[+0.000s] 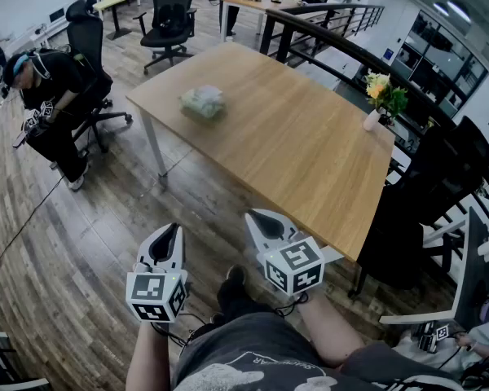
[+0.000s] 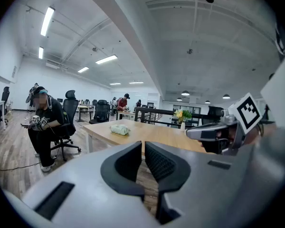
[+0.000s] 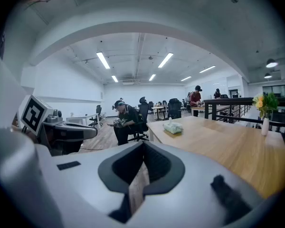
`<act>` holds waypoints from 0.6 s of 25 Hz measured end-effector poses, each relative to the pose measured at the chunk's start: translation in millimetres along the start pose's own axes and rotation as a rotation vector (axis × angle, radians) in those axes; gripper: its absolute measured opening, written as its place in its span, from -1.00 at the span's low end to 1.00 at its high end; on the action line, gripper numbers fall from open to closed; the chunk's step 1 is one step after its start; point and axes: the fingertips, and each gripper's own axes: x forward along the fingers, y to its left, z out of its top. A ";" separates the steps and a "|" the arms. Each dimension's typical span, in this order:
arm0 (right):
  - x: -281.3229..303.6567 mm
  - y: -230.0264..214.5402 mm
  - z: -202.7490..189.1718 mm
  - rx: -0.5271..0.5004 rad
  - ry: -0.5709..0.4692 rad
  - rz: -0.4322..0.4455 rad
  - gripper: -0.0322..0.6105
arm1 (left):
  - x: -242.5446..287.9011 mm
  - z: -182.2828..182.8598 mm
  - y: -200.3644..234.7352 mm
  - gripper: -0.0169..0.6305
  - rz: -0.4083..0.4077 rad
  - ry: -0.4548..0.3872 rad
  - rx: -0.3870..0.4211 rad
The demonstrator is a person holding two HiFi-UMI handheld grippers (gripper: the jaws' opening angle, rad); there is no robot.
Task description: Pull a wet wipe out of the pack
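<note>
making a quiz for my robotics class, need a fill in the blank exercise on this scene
1. The table bearing the wet wipe pack is made of ____.
2. The jaws of the left gripper and the right gripper are both ____.
3. The vase at the table's far edge holds ____.
4. The person beside the table sits on an office ____.

Missing words: wood; shut; flowers; chair

surface: wooden table [image 1: 293, 161] | on it: wipe pack [image 1: 202, 102] (far left end) — flower vase [image 1: 372, 120] at right edge
</note>
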 end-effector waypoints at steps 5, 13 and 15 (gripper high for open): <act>-2.3 8.9 -1.4 -0.009 -0.008 0.015 -0.82 | -7.8 -2.7 -3.0 -0.85 -0.006 -0.008 0.000; -6.7 16.6 -4.8 -0.033 0.011 0.015 -0.82 | -19.5 -2.0 -4.9 -0.85 -0.003 -0.018 -0.002; -8.8 13.5 -4.0 -0.036 0.005 0.004 -0.82 | -19.2 -2.2 -4.6 -0.85 -0.002 -0.018 -0.005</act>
